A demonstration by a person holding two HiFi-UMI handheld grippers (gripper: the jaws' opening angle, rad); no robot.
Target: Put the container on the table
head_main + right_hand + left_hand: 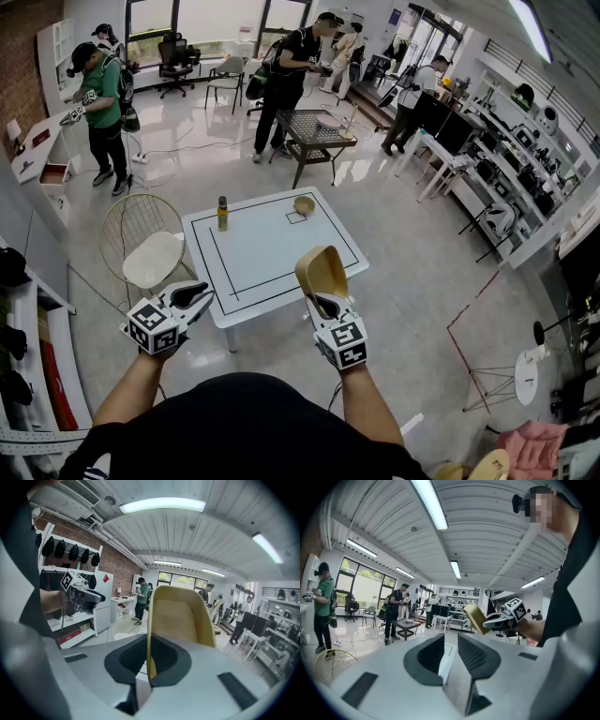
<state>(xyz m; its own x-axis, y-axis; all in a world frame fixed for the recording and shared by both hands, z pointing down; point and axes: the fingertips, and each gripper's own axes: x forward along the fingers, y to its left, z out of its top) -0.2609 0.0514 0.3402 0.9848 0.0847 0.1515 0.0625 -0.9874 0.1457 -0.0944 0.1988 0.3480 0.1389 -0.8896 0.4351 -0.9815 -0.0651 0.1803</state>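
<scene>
The right gripper (149, 659) has its jaws closed tight on one side wall of a tan plastic container (176, 620), a deep tub with a rounded rectangular mouth. The wall is pinched between the dark pads, with the rest of the tub standing out beyond the fingertips and its open side facing the camera. In the head view the right gripper (323, 302) holds the tan plastic container (322, 270) up in the air at the near edge of the white square table (272, 258), toward its near right corner. The tub is clear of the tabletop, which is marked with thin black lines.

The left gripper (451, 656) has its jaws a little apart with nothing between them. In the head view it (202, 295) hangs off the table's near left corner.

On the table, a yellow-green bottle with a dark cap (222, 213) stands upright by the far left corner. A small tan bowl (304, 204) sits at the far edge, just beside a small black square outline. A white wire-backed chair (142, 246) stands against the table's left edge.
</scene>
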